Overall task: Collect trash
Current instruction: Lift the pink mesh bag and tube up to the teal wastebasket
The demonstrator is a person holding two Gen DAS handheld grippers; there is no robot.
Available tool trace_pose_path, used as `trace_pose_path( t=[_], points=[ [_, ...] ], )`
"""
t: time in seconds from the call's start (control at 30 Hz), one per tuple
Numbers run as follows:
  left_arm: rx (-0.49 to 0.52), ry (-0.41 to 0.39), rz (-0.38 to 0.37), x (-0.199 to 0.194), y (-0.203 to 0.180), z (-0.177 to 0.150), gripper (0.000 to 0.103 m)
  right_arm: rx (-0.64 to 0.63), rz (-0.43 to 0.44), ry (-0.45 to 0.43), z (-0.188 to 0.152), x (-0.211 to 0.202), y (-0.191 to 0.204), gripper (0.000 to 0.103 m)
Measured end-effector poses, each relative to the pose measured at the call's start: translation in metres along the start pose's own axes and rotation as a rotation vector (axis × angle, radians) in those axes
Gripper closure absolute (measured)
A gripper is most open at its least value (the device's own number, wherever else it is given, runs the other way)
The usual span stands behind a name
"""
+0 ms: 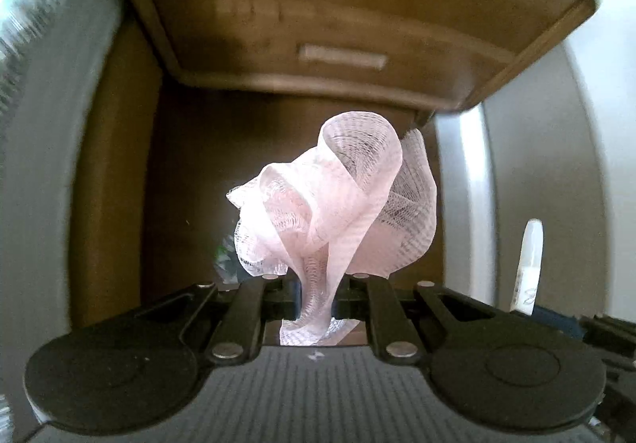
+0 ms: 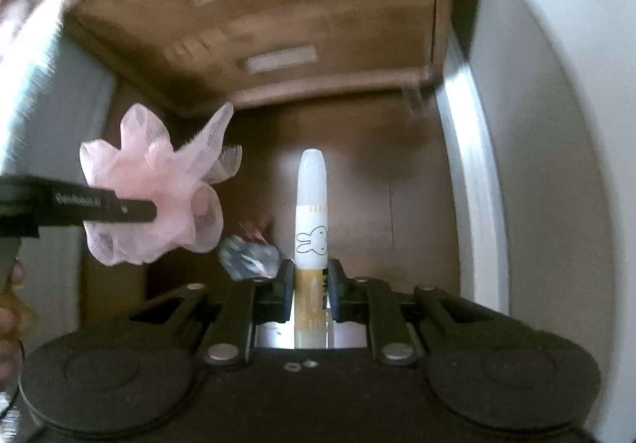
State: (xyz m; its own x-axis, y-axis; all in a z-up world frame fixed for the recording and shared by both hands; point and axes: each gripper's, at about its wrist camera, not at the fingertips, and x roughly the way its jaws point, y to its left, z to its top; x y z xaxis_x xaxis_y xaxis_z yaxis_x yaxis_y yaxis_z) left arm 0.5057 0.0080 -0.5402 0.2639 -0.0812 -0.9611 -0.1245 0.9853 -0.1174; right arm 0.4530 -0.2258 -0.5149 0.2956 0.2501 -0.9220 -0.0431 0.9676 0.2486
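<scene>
Left gripper (image 1: 317,298) pinched tight on a crumpled pink mesh net (image 1: 338,204); net bunched through the narrow gap between the fingers, most of it billowing out ahead, a short tail hanging behind the pinch. Seen again from the right wrist view as a black finger bar reaching in from the left, net (image 2: 155,200) flaring off its tip, held in mid-air.

Right gripper (image 2: 310,292) clamped on a glue stick (image 2: 311,220), upright, white cap pointing forward, rabbit outline on the label, tan lower body sitting between the pads. Same stick visible at far right of the left wrist view (image 1: 528,264), beside the left gripper, apart from the net.

Below and beyond, between net and stick: a grey crumpled wrapper (image 2: 248,258) on the dark floor, blurred.

Farther out, a brown wooden cabinet (image 1: 357,26) with two slot handles, its lower edge overhanging a dark recess. Pale wall or door frame (image 2: 516,165) close on the right, a grey surface close on the left; open room mainly straight ahead under the cabinet edge.
</scene>
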Motion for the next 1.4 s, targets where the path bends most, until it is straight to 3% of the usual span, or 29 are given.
trace_pose_path(
  t=[0.37, 0.57, 0.8, 1.03, 1.4],
  points=[
    [-0.026, -0.140, 0.020, -0.200, -0.027, 0.055, 0.091, -0.089, 0.089, -0.176, 0.108, -0.191, 0.077, 0.087],
    [-0.048, -0.219, 0.025, -0.294, -0.046, 0.088, 0.091, -0.103, 0.133, -0.222, 0.159, -0.253, 0.102, 0.087],
    [-0.042, -0.345, 0.025, -0.374, -0.050, 0.131, 0.091, -0.139, 0.153, -0.315, 0.216, -0.311, 0.135, 0.087],
    [0.009, -0.417, -0.003, -0.414, -0.035, 0.197, 0.091, -0.163, 0.108, -0.402, 0.276, -0.343, 0.166, 0.087],
    [0.107, -0.414, -0.048, -0.412, -0.018, 0.330, 0.091, -0.134, 0.023, -0.442, 0.383, -0.318, 0.211, 0.087]
  ],
)
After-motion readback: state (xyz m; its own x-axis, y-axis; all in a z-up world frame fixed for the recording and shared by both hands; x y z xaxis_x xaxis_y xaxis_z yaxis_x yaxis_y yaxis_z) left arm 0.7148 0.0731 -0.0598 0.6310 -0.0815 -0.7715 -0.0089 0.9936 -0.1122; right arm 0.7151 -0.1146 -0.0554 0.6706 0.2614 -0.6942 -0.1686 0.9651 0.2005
